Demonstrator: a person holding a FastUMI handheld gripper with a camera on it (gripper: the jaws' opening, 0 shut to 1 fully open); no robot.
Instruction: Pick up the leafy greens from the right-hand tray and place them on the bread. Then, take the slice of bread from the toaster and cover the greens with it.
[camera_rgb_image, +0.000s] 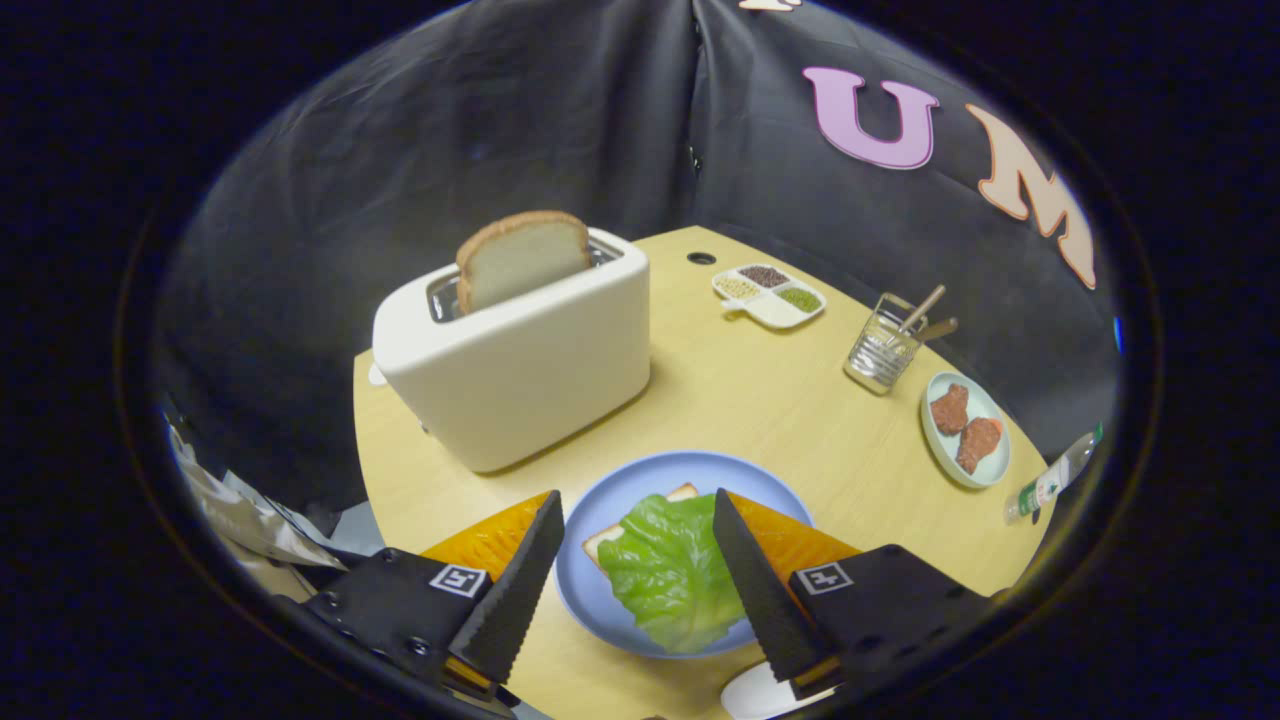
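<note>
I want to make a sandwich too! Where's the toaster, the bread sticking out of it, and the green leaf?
toaster (520, 375), gripper view, front wall.
bread slice (522, 258), gripper view, its face.
green leaf (668, 570), gripper view, its middle, between the open hand-held gripper (635, 580) fingers.

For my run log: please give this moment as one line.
gripper: open, above greens | greens: on bread, blue plate | slice: in toaster | next: probably slice

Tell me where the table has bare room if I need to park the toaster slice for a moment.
Best patch: bare tabletop bordered by the toaster, the blue plate, the divided dish and the glass jar. Crowded: the far right edge, with the jar, meat plate and bottle close together. The hand-held gripper is open over the greens.
</note>
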